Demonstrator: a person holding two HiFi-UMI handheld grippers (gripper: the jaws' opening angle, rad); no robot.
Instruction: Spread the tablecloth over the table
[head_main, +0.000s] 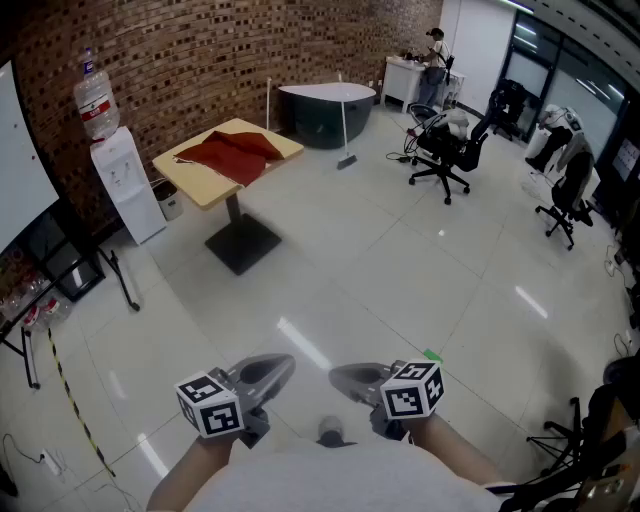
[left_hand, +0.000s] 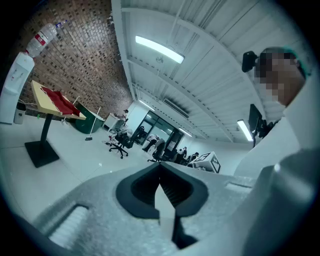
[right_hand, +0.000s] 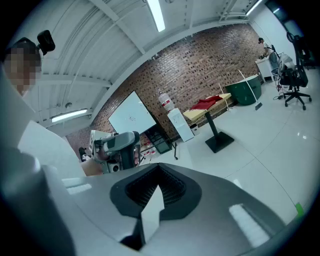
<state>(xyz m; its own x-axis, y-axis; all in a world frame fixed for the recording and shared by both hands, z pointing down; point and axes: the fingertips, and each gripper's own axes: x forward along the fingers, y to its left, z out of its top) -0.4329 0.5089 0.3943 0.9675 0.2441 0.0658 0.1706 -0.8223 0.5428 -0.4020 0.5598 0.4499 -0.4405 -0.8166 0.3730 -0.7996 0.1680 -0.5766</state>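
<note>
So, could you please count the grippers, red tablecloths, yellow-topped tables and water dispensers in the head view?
grippers: 2, the left gripper and the right gripper, both shut and empty
red tablecloth: 1
yellow-topped table: 1
water dispenser: 1
total: 5

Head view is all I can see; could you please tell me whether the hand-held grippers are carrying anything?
Observer: The left gripper view shows the left hand-held gripper with its jaws together and nothing between them.
Operator: Thank you. And the right one?
Observer: The right gripper view shows the right hand-held gripper likewise shut and empty.
Operator: How does the cloth sit, seen from the side?
Observer: In the right gripper view the cloth rises in a heap on top of the table.
</note>
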